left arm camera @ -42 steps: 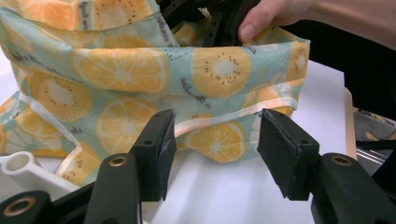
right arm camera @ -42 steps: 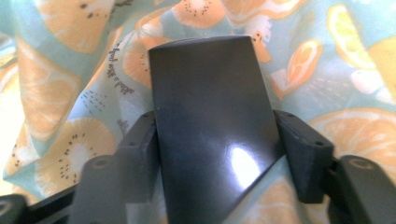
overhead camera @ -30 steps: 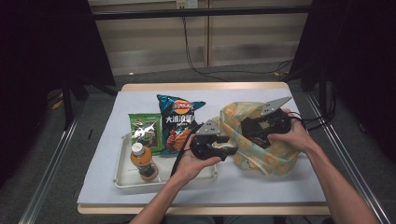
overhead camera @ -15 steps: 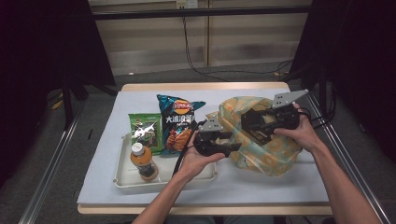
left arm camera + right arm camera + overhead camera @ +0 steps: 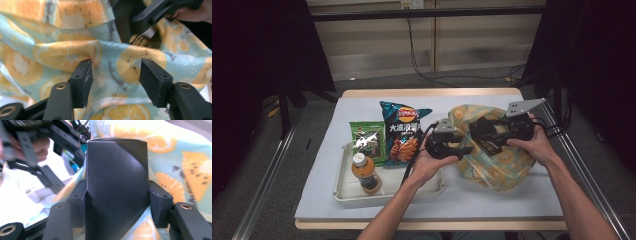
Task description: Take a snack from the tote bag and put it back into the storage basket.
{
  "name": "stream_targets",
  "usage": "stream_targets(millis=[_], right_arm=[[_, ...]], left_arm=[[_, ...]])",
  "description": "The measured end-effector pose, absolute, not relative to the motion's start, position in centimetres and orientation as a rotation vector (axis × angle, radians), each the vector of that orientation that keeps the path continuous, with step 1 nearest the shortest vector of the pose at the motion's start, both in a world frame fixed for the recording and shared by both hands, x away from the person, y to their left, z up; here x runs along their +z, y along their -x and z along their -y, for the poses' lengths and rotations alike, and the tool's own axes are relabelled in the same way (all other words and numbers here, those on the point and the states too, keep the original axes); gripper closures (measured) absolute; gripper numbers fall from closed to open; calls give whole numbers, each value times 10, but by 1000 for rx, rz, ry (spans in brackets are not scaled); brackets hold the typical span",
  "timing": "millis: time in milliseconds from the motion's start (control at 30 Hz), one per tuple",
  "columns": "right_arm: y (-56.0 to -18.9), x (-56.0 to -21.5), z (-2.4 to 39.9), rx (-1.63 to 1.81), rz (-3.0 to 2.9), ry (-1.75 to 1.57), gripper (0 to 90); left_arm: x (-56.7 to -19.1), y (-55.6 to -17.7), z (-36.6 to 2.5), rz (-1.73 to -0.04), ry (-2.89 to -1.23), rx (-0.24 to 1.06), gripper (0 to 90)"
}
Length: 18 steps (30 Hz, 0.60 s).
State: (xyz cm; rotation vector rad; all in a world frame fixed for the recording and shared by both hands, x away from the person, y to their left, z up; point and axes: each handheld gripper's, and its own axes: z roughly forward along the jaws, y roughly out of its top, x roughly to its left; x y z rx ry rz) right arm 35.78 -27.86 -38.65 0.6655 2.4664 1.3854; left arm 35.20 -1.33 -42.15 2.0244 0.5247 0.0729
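Two grippers meet at the citrus-print fabric bag, lying at 3 o'clock on the table. The left gripper has its jaws half apart, gathering a fold of the bag's cloth. The right gripper clamps a black carton above the bag.

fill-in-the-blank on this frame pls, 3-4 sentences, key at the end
The right gripper is shut on a ____ box.
The left gripper has the fabric of the ____-print bag between its jaws.
The capped bottle stands in the white ____.
The tall chip bag beside the green snack packet is mainly ____.

Missing words: black; orange-slice; tray; blue
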Motion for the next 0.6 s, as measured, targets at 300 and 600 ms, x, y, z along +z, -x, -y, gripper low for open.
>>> stream_targets(millis=[300,600], right_arm=[[-353,-389,283,1374,-2483,-664,428],[-349,-389,282,1382,-2491,-646,428]], left_arm=[[-390,-345,2,-481,-1956,120,484],[-401,-365,0,-550,-1948,129,429]])
